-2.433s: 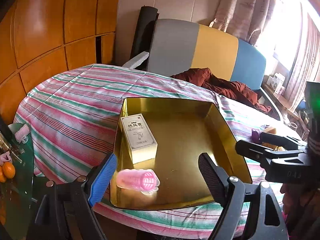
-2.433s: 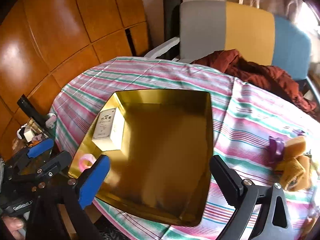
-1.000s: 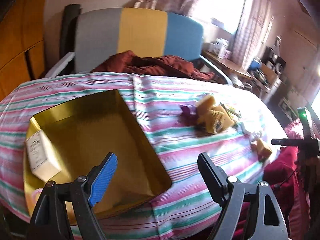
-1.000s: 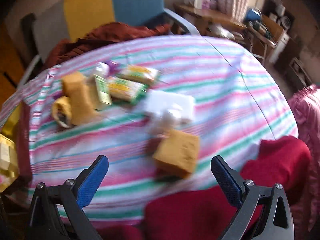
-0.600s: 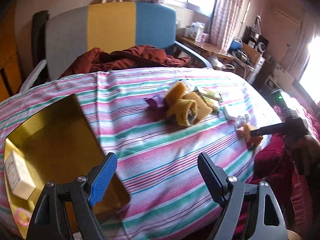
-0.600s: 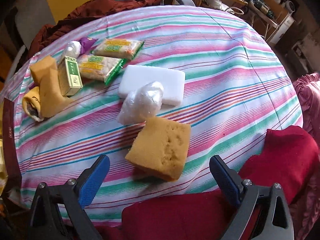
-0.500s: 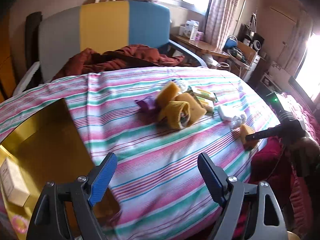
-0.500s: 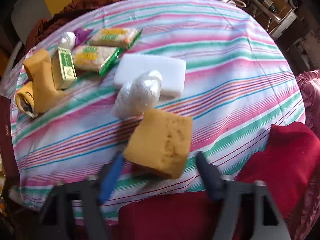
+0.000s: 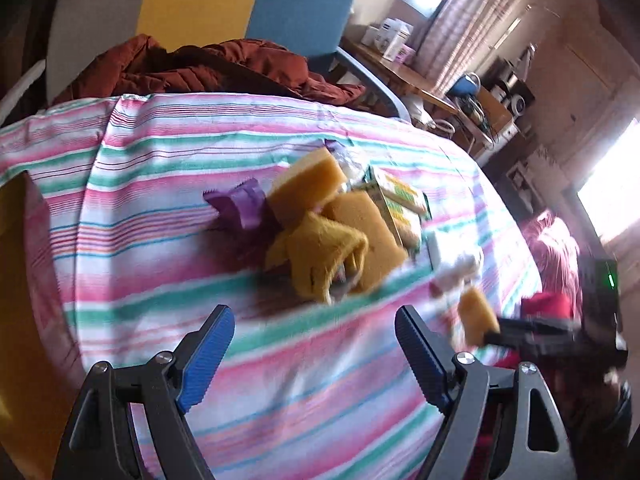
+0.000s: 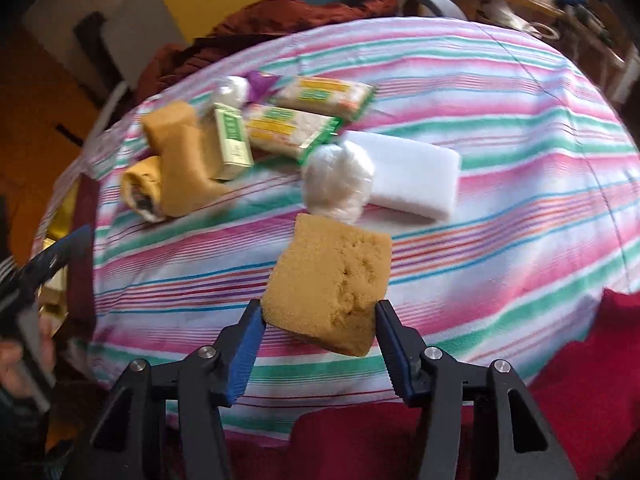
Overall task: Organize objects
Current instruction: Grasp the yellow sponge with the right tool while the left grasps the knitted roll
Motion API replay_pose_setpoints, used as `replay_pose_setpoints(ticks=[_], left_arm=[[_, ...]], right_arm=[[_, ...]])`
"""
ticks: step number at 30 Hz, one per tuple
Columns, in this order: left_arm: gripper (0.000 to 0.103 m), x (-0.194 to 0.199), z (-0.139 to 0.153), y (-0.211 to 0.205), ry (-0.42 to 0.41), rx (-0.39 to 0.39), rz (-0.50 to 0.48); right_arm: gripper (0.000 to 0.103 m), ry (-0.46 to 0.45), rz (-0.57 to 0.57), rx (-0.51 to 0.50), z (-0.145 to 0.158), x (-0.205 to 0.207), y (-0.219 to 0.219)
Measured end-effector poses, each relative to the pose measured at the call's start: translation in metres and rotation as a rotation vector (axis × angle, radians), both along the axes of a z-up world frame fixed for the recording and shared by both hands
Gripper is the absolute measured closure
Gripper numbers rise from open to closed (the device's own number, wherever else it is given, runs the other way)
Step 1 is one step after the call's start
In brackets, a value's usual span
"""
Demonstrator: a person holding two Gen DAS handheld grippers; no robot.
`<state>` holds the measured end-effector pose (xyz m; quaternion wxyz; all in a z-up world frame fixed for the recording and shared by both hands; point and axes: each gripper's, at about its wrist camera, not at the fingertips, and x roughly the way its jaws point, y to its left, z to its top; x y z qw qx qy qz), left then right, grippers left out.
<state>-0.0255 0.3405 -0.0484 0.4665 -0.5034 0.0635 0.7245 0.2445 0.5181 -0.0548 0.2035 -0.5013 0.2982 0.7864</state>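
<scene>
The right gripper (image 10: 318, 322), whose jaws have just been closing, pinches the yellow sponge (image 10: 330, 284) near the table (image 10: 520, 208) edge, just in front of the white wrapped ball (image 10: 338, 182), while the left gripper (image 9: 314, 344) has its jaws spread and empty.

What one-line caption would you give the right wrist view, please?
Right gripper, just closing, clamps a tan porous sponge block above the striped tablecloth.

Window glare upper right, motion blur, fisheye-warped edges
</scene>
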Motion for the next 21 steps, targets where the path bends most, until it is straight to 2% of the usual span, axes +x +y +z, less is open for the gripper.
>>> replay_pose_setpoints(ticks=[2,8,16,17,18,20,21], left_arm=[[0.02,-0.005,-0.002,0.009,0.001,-0.008,0.011],[0.019,-0.021,-0.009,0.034,-0.024,0.037,0.027],[0.02,-0.03,-0.031,0.055,-0.057,0.017,0.018],[0.021,-0.032,-0.036,0.054,-0.071,0.017,0.023],[0.03,-0.034,-0.041,0.052,-0.094,0.023,0.025],[0.033,-0.036,-0.05,0.043,-0.15,0.047,0.037],[0.039,-0.036,-0.051,0.039,-0.16,0.062,0.039]], right_arm=[[0.046,0.019,0.024,-0.011,0.001,-0.001,-0.001],[0.046,0.04,0.034,-0.031,-0.005,-0.003,0.006],[0.046,0.005,0.04,-0.004,-0.007,-0.008,0.003],[0.046,-0.002,0.041,-0.001,-0.007,-0.008,0.003],[0.046,-0.009,0.04,0.001,-0.007,-0.008,0.003],[0.045,-0.013,0.037,0.001,-0.007,-0.007,0.004],[0.045,-0.013,0.034,0.0,-0.007,-0.006,0.004]])
